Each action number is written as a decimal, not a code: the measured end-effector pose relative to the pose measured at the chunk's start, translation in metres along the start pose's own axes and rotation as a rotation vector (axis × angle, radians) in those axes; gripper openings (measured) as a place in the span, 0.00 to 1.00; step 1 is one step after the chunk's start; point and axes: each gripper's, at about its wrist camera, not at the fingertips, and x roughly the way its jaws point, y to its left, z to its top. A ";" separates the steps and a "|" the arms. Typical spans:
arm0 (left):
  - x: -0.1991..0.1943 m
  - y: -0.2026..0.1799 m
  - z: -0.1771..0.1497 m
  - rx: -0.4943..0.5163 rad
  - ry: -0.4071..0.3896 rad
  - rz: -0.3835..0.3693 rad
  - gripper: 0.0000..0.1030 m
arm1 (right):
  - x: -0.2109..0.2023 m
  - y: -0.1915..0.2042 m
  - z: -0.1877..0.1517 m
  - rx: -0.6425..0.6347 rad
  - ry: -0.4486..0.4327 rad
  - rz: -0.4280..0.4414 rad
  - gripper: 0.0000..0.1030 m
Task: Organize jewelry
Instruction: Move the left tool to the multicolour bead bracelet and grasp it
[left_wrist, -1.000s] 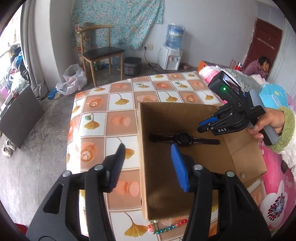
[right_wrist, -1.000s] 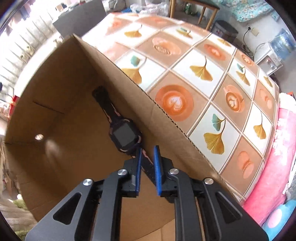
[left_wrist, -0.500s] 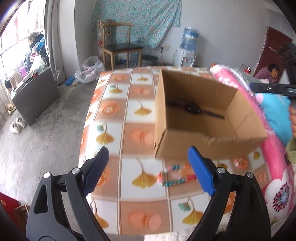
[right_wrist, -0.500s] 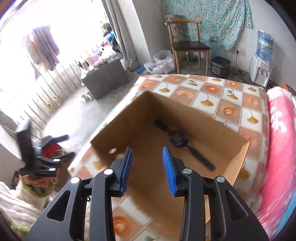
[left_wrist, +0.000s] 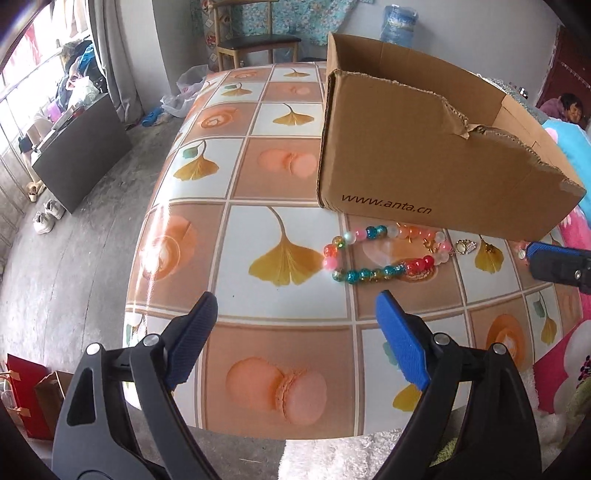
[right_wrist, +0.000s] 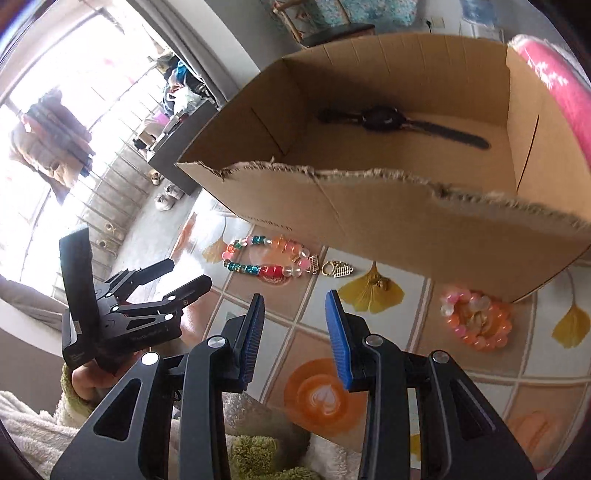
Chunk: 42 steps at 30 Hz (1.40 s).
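A colourful bead bracelet (left_wrist: 384, 254) (right_wrist: 266, 258) lies on the patterned table just in front of the cardboard box (left_wrist: 424, 147) (right_wrist: 388, 221). Beside it sits a small gold charm (left_wrist: 466, 246) (right_wrist: 337, 268), and further right an orange-pink bead bracelet (right_wrist: 476, 319). A black watch (right_wrist: 391, 120) rests on the box floor. My left gripper (left_wrist: 295, 314) hovers open over the table, short of the colourful bracelet, holding nothing. My right gripper (right_wrist: 295, 314) is open and empty above the table's near edge. The left gripper (right_wrist: 173, 273) also shows in the right wrist view, held by a hand.
The table (left_wrist: 207, 155) has a tiled ginkgo-leaf cloth and drops off at left to a grey floor. A wooden chair (left_wrist: 255, 40) and a water dispenser stand behind. Pink bedding (left_wrist: 576, 236) lies at right. A person sits in the far right corner.
Both grippers pulled back out of the box and dropped toward the table's near side. The right gripper let go of the watch strap and opened; the left jaws opened wider.
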 end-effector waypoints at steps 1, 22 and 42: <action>0.001 0.001 0.001 -0.008 -0.008 -0.003 0.81 | 0.003 0.002 -0.004 0.012 -0.004 0.002 0.33; 0.030 -0.005 0.019 -0.020 0.001 -0.104 0.28 | 0.069 0.042 0.025 -0.143 -0.056 -0.145 0.16; 0.025 -0.018 0.013 0.071 -0.033 -0.036 0.09 | 0.101 0.068 0.024 -0.245 -0.030 -0.273 0.09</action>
